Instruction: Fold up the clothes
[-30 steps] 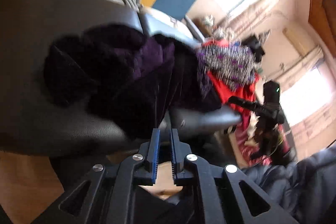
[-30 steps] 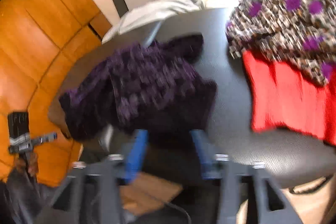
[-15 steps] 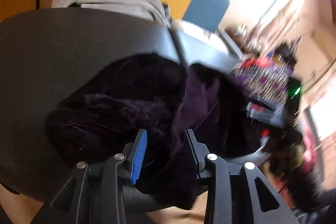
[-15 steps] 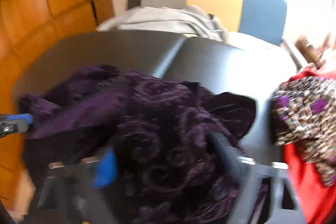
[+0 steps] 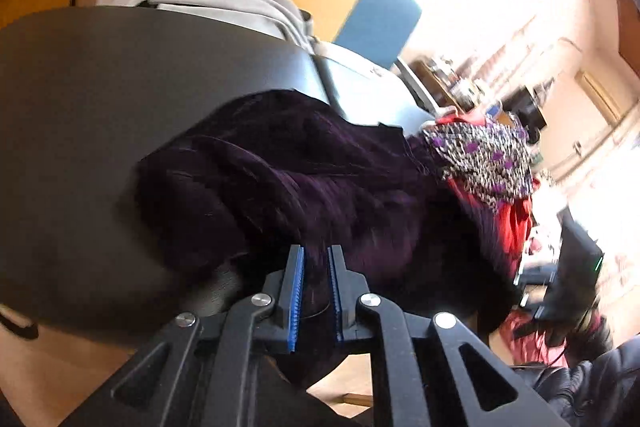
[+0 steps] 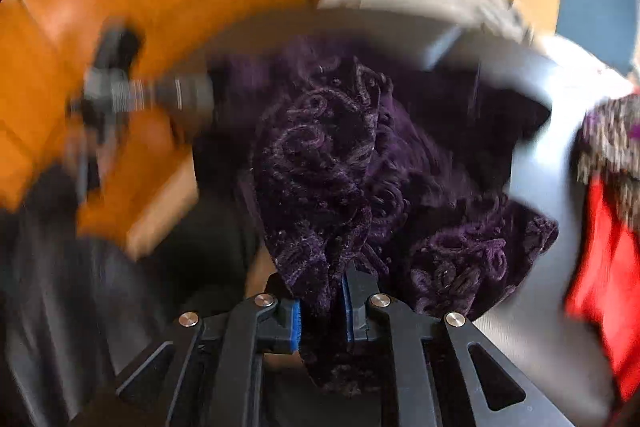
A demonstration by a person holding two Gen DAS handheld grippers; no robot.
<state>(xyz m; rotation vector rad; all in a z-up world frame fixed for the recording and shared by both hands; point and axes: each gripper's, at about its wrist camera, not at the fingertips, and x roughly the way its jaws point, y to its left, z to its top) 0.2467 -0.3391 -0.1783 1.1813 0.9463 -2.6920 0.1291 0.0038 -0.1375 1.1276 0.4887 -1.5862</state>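
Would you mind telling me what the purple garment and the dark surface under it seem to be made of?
Purple garment: apparently velvet or burnout velour, given its raised swirl pattern and soft sheen. Dark surface: smooth, matte grey, probably leatherette or plastic; the blur leaves it open.

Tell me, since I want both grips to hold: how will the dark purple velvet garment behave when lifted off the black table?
The purple garment looks floppy: it bunches in folds between the right gripper pads, so it will likely sag. Its raised swirl pile probably resists slipping. The left gripper also pinches cloth; the rest may drag across the table.
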